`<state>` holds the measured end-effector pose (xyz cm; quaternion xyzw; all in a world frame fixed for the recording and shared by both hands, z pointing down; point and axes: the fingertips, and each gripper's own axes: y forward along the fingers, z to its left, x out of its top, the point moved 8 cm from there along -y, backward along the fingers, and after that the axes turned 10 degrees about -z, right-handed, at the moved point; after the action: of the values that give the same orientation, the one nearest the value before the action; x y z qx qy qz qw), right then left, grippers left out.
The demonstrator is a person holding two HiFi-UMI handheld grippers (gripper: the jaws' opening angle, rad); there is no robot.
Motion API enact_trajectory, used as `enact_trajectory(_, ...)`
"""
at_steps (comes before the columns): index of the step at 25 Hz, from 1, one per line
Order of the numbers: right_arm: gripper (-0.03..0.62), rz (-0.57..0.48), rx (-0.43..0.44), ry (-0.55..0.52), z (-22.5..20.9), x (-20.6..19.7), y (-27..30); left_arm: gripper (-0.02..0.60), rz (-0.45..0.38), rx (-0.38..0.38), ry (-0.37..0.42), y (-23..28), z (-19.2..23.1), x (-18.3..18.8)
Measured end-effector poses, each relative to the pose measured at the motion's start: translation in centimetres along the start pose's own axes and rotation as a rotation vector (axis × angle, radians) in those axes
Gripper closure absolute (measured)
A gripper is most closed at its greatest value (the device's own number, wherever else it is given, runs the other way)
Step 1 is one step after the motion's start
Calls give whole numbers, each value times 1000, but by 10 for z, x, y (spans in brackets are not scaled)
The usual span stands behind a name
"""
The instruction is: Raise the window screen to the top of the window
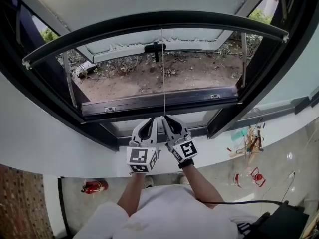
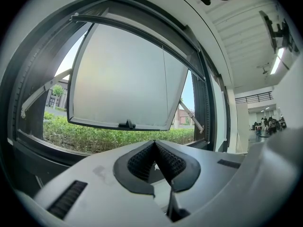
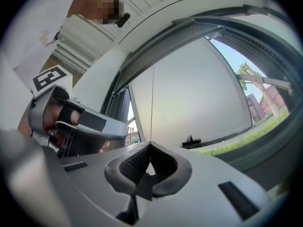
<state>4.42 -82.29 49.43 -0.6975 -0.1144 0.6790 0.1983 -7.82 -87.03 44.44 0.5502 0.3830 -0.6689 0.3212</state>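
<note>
The right tool (image 3: pixel 150 146) is closed on the thin pull cord (image 3: pixel 152 103), which rises straight ahead of it. Just beside it, the left tool (image 2: pixel 155 145) has its jaws pressed together.

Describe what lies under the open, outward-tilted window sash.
Visible: bare brown soil, dry twigs, a low green hedge farther out. The pale sash pane covers whatever lies behind it.

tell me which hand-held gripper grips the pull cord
The right hand-held gripper: the pull cord runs straight into its shut jaw tips. The left hand-held gripper is shut without it.
</note>
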Motion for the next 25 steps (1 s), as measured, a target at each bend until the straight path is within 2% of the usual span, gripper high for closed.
enact_trajectory(11, 592, -75, -3, 22, 1, 26, 6, 580, 9, 12, -13, 0, 0, -3)
enact_trajectory(18, 592, -98, -5, 109, 1, 32, 11, 580, 14, 21, -15, 0, 4, -3)
enact_trajectory(25, 592, -126, 1, 132, 1, 41, 17, 580, 14, 22, -23, 1, 7, -6)
